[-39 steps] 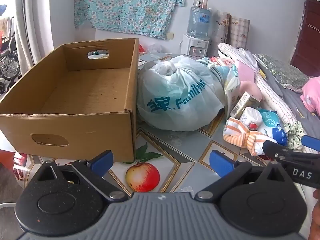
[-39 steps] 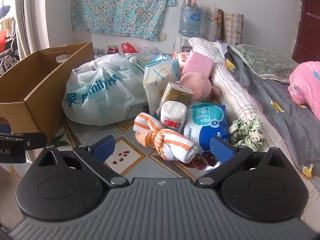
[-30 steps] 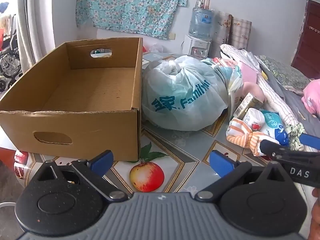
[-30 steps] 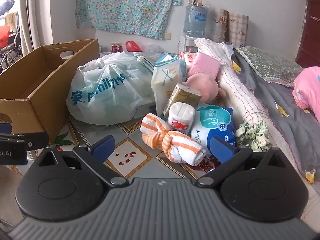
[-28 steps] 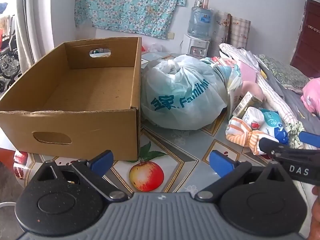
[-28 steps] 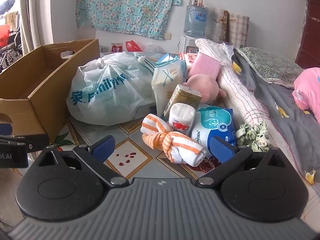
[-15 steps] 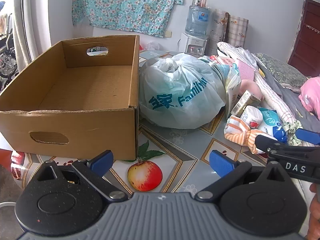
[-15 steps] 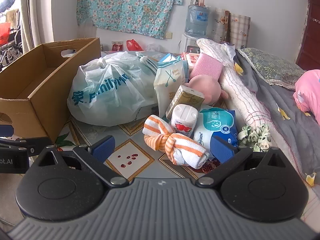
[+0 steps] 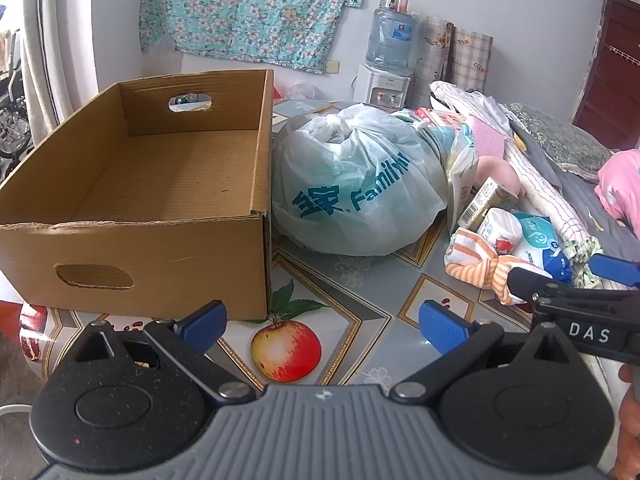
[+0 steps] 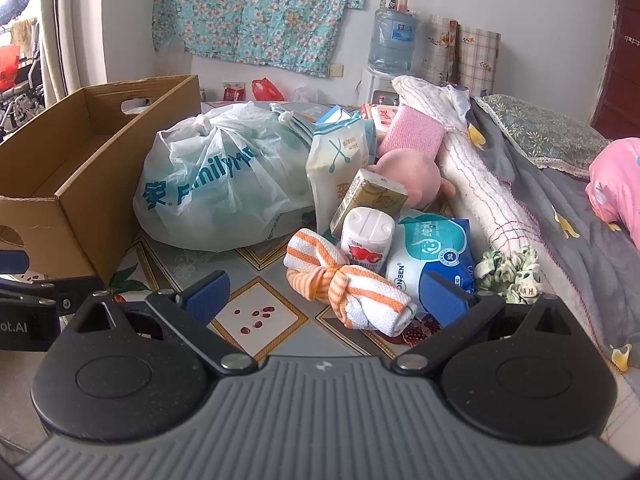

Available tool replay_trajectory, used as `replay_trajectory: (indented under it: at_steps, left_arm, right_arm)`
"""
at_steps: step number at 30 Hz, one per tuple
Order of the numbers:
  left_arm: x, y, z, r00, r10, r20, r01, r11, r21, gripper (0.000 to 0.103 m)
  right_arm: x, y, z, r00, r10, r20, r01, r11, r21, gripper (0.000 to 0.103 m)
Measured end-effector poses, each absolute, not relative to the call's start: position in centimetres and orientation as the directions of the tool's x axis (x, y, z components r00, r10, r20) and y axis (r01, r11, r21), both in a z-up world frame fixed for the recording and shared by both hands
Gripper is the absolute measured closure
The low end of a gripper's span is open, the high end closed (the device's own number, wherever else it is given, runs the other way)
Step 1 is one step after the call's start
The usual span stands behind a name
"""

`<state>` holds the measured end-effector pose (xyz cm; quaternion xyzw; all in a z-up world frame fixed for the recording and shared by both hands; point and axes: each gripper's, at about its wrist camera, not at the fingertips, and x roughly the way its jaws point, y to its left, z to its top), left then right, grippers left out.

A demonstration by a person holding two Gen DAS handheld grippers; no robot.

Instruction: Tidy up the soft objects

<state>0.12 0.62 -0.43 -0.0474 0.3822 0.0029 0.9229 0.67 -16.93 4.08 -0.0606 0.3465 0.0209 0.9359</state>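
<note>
Towel: a white cloth with orange stripes, tied in a knot (image 10: 346, 282), lies on the table. It is right in front of the right tongs and touches nothing that holds it.
Right tongs: the right gripper (image 10: 326, 294) has blue tips spread wide apart, with nothing in them. The towel sits between and just past the tips.
Left tongs: the left gripper (image 9: 322, 324) is also spread wide and holds nothing. It hangs over a red apple picture (image 9: 285, 349) on the table.
Next to the towel: a small white bottle with a red picture (image 10: 367, 238) stands just behind it, touching it. A blue and white pack of wipes (image 10: 434, 258) lies beside the bottle.
A bit further: a gold box (image 10: 370, 200) leans behind the bottle. A round pink soft toy (image 10: 412, 178) lies behind the box. A green and white frilly hair tie (image 10: 510, 268) lies to the right of the wipes.
Bag: a big, full, white plastic bag with blue letters (image 10: 218, 184), tied at the top, sits between the small things and the box.
Box: a brown cardboard box with handle holes (image 9: 140, 200) stands open at the left, touching the bag. Nothing shows inside it.
Table: a grey cover with fruit pictures (image 10: 260, 312) lies under all of it.
Far right: a grey blanket (image 10: 560, 216) lies on a bed.
</note>
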Motion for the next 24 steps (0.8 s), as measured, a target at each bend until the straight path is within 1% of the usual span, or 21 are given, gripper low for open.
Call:
replay_trajectory:
  at_steps: [12,24]
  left_arm:
    - [-0.07,0.55,-0.48,0.702,-0.071,-0.709,-0.001,0.995,-0.102,0.000]
    - [-0.22,0.59,-0.57,0.701,-0.069,-0.710,0.000,0.995,-0.097,0.000]
  right_arm:
    - [0.47,-17.09,4.07,0.759,-0.007,-0.651,-0.076,0.992,-0.099,0.001]
    - [0.27,-17.05,4.13,0.761,-0.011,-0.649,-0.075,0.992,-0.104,0.001]
